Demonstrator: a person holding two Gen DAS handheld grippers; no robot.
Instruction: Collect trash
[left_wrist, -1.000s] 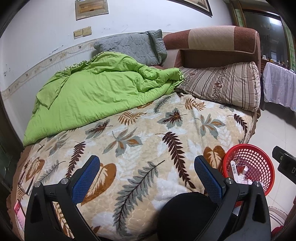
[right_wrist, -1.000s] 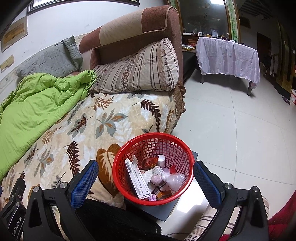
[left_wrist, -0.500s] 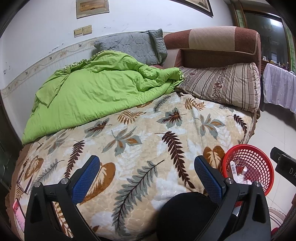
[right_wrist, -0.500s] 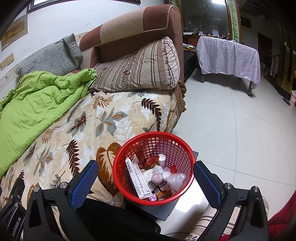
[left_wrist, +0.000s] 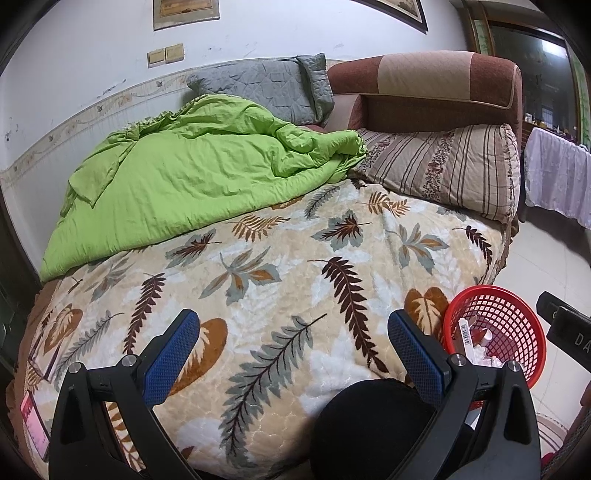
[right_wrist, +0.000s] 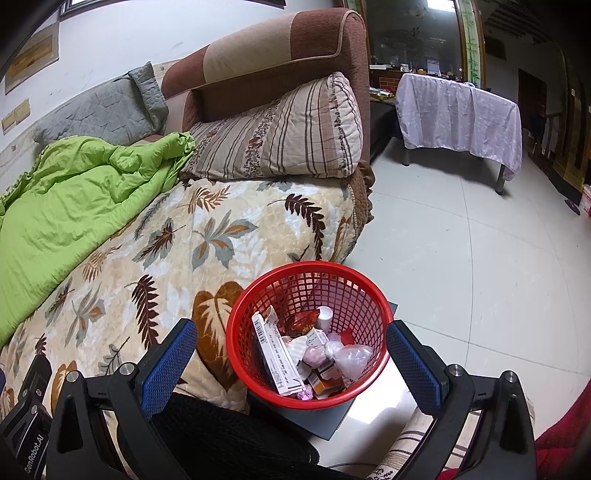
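Left tool (left_wrist: 293, 334): blue pads spread wide, nothing held, hanging over the near part of the beige leaf-print bed blanket (left_wrist: 280, 280). Right tool (right_wrist: 291, 345): likewise released, empty, above the round red plastic mesh basket (right_wrist: 354, 284). The basket stands on a dark flat board on the floor, just beside the bed's near right edge, holding mixed trash: a white barcoded box (right_wrist: 275, 354), wrappers, a clear bag; smaller pieces hard to make out. Open pale tiled floor (right_wrist: 480, 266) lies right. Crumpled green quilt (left_wrist: 192, 173) far left; striped pillow (left_wrist: 443, 170) against the brown headboard. A black rounded shape hides the near bed edge.
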